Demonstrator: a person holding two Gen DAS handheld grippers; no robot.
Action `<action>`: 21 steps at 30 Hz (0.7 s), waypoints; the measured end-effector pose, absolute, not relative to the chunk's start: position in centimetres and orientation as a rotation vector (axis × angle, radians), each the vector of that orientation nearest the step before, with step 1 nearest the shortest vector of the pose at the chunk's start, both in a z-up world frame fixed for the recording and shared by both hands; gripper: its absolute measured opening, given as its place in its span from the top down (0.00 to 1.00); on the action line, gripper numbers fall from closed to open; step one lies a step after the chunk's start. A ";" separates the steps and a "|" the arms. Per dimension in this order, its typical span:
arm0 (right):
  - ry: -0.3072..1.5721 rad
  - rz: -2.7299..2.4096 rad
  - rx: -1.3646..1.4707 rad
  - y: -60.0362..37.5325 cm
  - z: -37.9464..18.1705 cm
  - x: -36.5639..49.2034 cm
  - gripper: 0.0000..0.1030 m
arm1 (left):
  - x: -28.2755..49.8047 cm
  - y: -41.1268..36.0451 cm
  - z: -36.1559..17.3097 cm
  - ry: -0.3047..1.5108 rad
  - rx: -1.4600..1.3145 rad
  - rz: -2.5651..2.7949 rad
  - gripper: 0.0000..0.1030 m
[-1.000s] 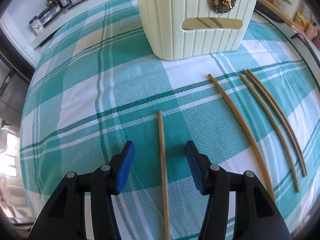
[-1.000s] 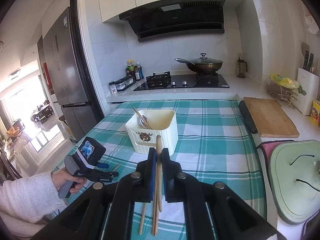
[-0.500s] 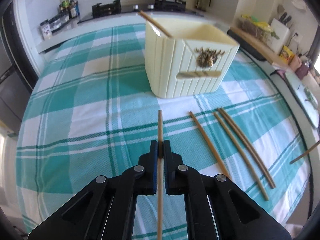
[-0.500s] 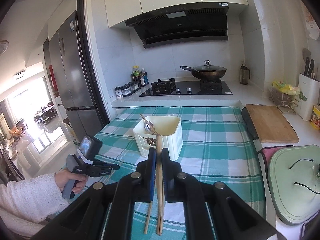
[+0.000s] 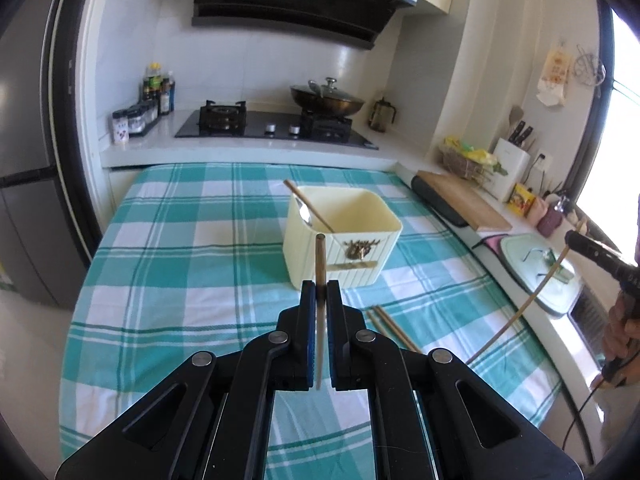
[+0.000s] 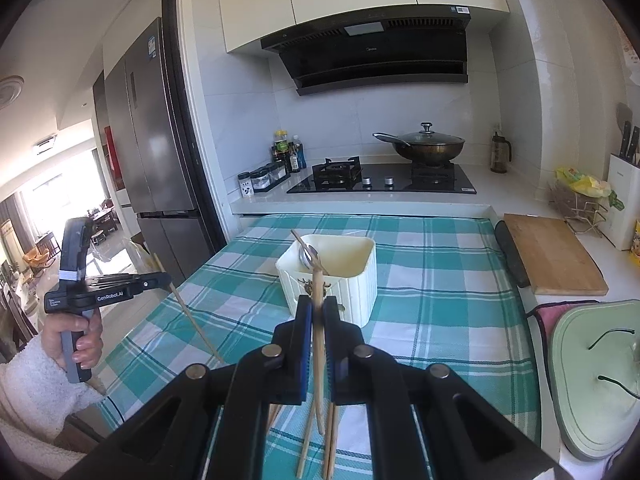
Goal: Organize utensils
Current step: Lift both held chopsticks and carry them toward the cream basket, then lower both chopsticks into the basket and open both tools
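The left gripper (image 5: 319, 292) is clamped on one chopstick (image 5: 320, 256), lifted clear of the checked cloth (image 5: 180, 280). The chopstick is light, stiff and thin (liable to pivot), so grip near mid-length. Ahead stands the cream bin (image 5: 340, 240). The right gripper (image 6: 317, 308) likewise pinches a second chopstick (image 6: 318, 288).

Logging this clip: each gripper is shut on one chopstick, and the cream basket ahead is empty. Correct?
Not quite. The cream basket is not empty: a metal spoon leans inside it, seen in both wrist views. The left gripper and right gripper each clamp one chopstick.
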State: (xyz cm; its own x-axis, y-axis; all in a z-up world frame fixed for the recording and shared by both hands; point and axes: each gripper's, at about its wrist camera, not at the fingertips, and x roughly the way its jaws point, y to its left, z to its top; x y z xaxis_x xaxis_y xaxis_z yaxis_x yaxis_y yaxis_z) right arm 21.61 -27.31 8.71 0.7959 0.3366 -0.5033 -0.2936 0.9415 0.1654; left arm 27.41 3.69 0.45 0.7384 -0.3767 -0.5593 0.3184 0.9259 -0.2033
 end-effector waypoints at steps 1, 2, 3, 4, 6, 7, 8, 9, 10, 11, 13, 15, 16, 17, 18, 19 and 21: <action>0.553 0.340 0.074 -27.1 8.8 21.7 0.94 | 27.4 3.8 0.8 0.624 -0.099 -0.383 0.97; 0.551 0.340 0.068 -27.0 9.0 21.9 0.94 | 27.4 3.8 1.3 0.615 -0.101 -0.385 0.97; 0.548 0.340 0.059 -26.8 9.1 22.1 0.94 | 27.6 3.9 1.9 0.604 -0.104 -0.388 0.97; 0.547 0.338 0.050 -26.7 9.3 22.5 0.94 | 27.6 3.8 2.3 0.595 -0.107 -0.390 0.97; 0.542 0.331 0.039 -26.5 9.7 23.2 0.94 | 27.9 3.9 3.4 0.575 -0.112 -0.393 0.97; 0.540 0.329 0.037 -26.5 9.9 23.7 0.94 | 28.1 3.9 4.1 0.560 -0.117 -0.393 0.97; 0.536 0.326 0.036 -26.5 10.1 24.2 0.94 | 28.3 3.9 4.8 0.547 -0.124 -0.393 0.97; 0.531 0.323 0.035 -26.4 10.4 24.7 0.94 | 28.6 4.0 5.5 0.532 -0.134 -0.393 0.97; 0.525 0.321 0.033 -26.4 10.7 25.3 0.94 | 29.0 4.0 6.3 0.512 -0.143 -0.391 0.97; 0.511 0.318 0.029 -26.2 11.2 25.9 0.94 | 29.3 3.9 7.1 0.489 -0.149 -0.388 0.97; 0.470 0.314 0.017 -25.9 12.2 27.0 0.94 | 30.2 3.7 8.9 0.429 -0.157 -0.367 0.97; 0.414 0.308 0.004 -25.4 13.5 28.1 0.94 | 31.0 3.2 10.3 0.371 -0.159 -0.343 0.97; 0.384 0.305 -0.001 -25.0 14.1 28.6 0.94 | 31.4 2.9 10.9 0.337 -0.152 -0.323 0.97; 0.350 0.304 -0.004 -24.7 14.6 29.2 0.94 | 32.0 2.5 11.2 0.311 -0.146 -0.306 0.97; 0.319 0.305 -0.003 -24.4 15.1 29.7 0.94 | 32.7 2.0 11.4 0.294 -0.144 -0.292 0.97; 0.288 0.306 -0.002 -24.0 15.5 30.3 0.94 | 33.5 1.6 11.5 0.284 -0.141 -0.281 0.97; 0.227 0.303 -0.009 -23.2 15.8 31.6 0.94 | 35.3 0.7 10.9 0.285 -0.129 -0.260 0.97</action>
State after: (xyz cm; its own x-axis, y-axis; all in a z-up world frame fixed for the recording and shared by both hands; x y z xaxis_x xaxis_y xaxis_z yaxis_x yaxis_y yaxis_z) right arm 31.61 -23.25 15.80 0.9292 0.2947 -0.2231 -0.2968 0.9546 0.0250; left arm 35.28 0.66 10.88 0.9265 -0.2713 -0.2609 0.2349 0.9583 -0.1625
